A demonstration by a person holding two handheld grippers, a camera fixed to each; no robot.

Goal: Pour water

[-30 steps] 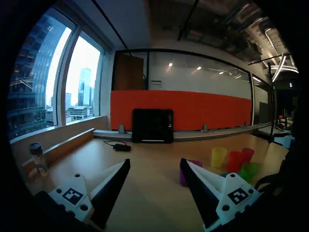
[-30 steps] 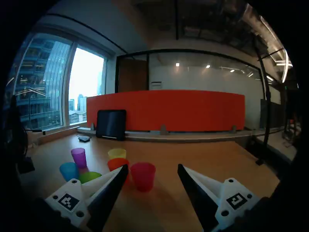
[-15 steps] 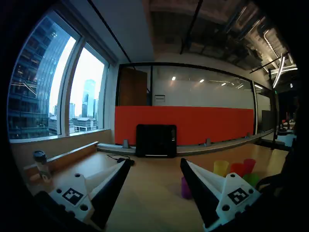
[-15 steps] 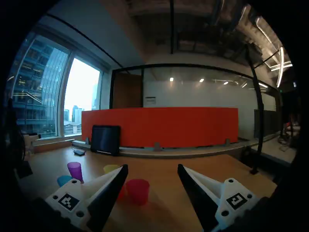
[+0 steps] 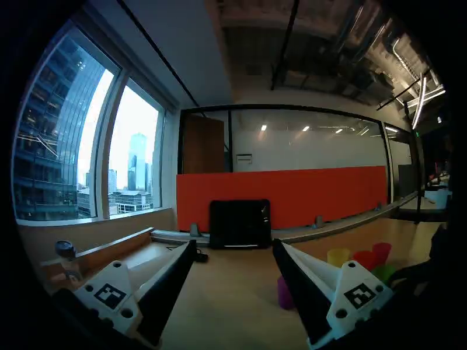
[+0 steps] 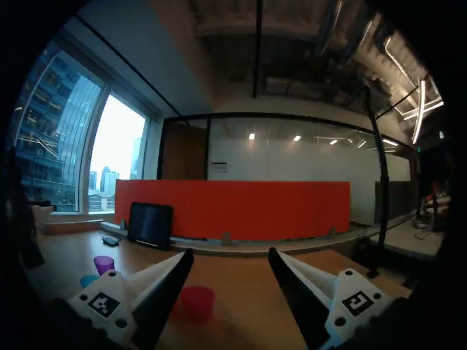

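Wooden desk point(image 6: 245, 306) by windows: both grippers empty, fingers apart; upright bottle point(image 5: 69, 258) at 9 o'clock of left gripper point(image 5: 233, 241), red cup point(image 6: 197, 302) at 7 o'clock of right gripper point(image 6: 230, 251).

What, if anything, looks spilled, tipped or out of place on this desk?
Nothing stands out: the coloured cups stand upright on the desk, the bottle is upright by the window, and no spill shows.

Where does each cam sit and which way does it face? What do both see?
Left gripper view: on the left gripper, low over the table, facing the orange partition; its open fingers show.
Right gripper view: on the right gripper, facing that partition; its open fingers show, red cup ahead.
Both share: partition, tablet, purple cup, window.
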